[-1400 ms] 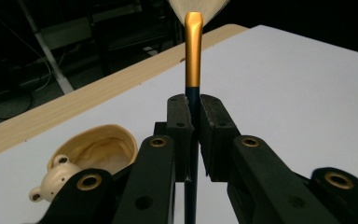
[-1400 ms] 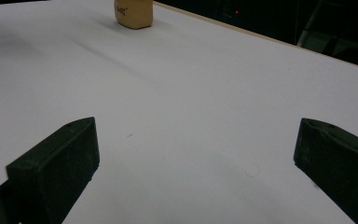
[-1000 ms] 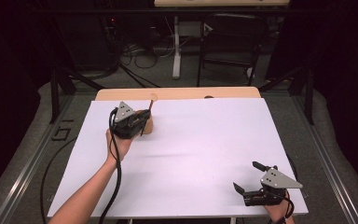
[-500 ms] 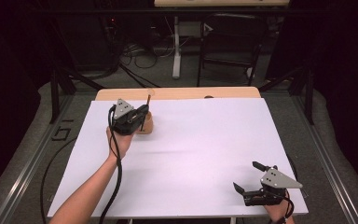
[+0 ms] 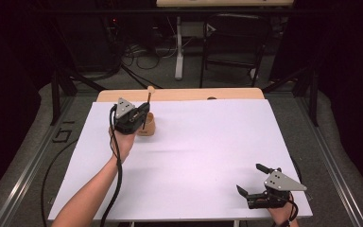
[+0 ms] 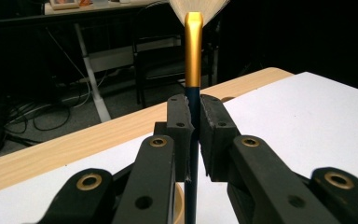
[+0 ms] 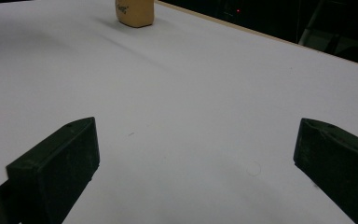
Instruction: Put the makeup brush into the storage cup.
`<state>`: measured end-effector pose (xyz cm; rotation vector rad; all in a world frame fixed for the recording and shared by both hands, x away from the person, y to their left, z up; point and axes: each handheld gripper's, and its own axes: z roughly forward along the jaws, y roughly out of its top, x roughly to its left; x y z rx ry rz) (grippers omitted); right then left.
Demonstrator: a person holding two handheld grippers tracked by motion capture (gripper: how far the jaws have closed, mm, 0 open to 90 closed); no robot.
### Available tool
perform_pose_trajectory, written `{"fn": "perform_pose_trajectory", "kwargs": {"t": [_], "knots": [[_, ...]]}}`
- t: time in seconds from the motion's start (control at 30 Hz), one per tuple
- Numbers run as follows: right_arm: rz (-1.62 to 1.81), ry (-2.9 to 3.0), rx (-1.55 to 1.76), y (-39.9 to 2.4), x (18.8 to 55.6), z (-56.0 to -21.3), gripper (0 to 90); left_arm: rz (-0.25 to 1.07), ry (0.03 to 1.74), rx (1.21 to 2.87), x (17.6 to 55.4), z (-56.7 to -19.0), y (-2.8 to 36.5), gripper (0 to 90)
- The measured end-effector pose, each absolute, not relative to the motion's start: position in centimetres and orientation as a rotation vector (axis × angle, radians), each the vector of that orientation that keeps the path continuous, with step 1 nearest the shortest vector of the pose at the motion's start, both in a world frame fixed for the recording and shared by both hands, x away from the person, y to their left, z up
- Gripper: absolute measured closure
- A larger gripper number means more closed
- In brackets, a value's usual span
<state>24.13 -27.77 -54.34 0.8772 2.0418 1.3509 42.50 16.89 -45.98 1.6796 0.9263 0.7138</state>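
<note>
White table (image 5: 194, 156), dark room, left claw (image 6: 193, 123) pinching brush (image 6: 193, 56), right claw (image 7: 191, 172) spread.

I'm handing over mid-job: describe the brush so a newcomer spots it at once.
Start at the white sheet covering the table, then go to its far left corner, where the left gripper stands over a small tan cup. The brush is the upright stick pinched in that gripper: dark blue handle, gold metal band, pale fanned bristles on top, the one thin vertical thing there.

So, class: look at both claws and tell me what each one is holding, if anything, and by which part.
The left claw grips a brush by its dark handle, just below the gold ferrule. The right claw is open, holding nothing.
</note>
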Motion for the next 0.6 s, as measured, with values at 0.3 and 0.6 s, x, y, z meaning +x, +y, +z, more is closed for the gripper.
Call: {"fn": "perform_pose_trajectory", "kwargs": {"t": [0.3, 0.6], "knots": [[1.354, 2.044, 0.877, -27.76, 24.19, -54.39, 0.0, 0.731, 0.932, 1.653, 42.82, -45.72, 16.92, 83.1], [1.355, 2.038, 0.879, -27.85, 24.15, -54.32, 0.0, 0.746, 0.923, 1.648, 43.12, -45.74, 16.73, 83.1]]}}
